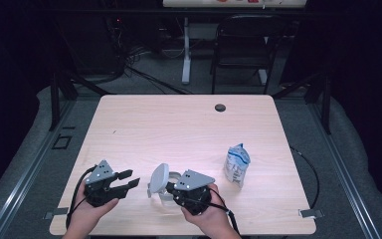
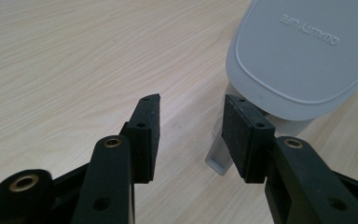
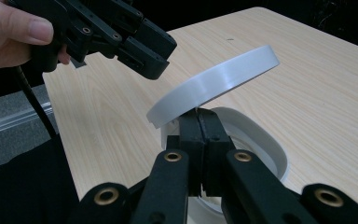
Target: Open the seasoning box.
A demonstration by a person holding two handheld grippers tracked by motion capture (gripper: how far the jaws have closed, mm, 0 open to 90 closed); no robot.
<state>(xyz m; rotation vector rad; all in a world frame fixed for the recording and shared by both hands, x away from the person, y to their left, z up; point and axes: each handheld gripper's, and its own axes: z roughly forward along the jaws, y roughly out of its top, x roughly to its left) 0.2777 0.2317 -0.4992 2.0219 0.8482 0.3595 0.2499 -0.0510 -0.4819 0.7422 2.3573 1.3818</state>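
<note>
A small white container (image 1: 165,193) lies near the table's front edge, its hinged lid (image 1: 158,179) tilted up. In the right gripper view the lid (image 3: 214,84) slants over the oval base (image 3: 261,140). My right gripper (image 3: 199,116) is shut, its tips right under the lid at the base's near rim; I cannot tell if anything thin is pinched. In the high view it (image 1: 172,188) sits at the container's right side. My left gripper (image 1: 129,180) is open and level, left of the container, with nothing between its pads (image 2: 191,105). Its view has the lid (image 2: 303,51) close ahead on the right.
A white and blue pouch (image 1: 237,165) stands upright to the right of the container. The wooden table (image 1: 179,124) has a round cable hole (image 1: 220,107) near its far edge. A black chair (image 1: 243,45) and a desk leg stand beyond the table.
</note>
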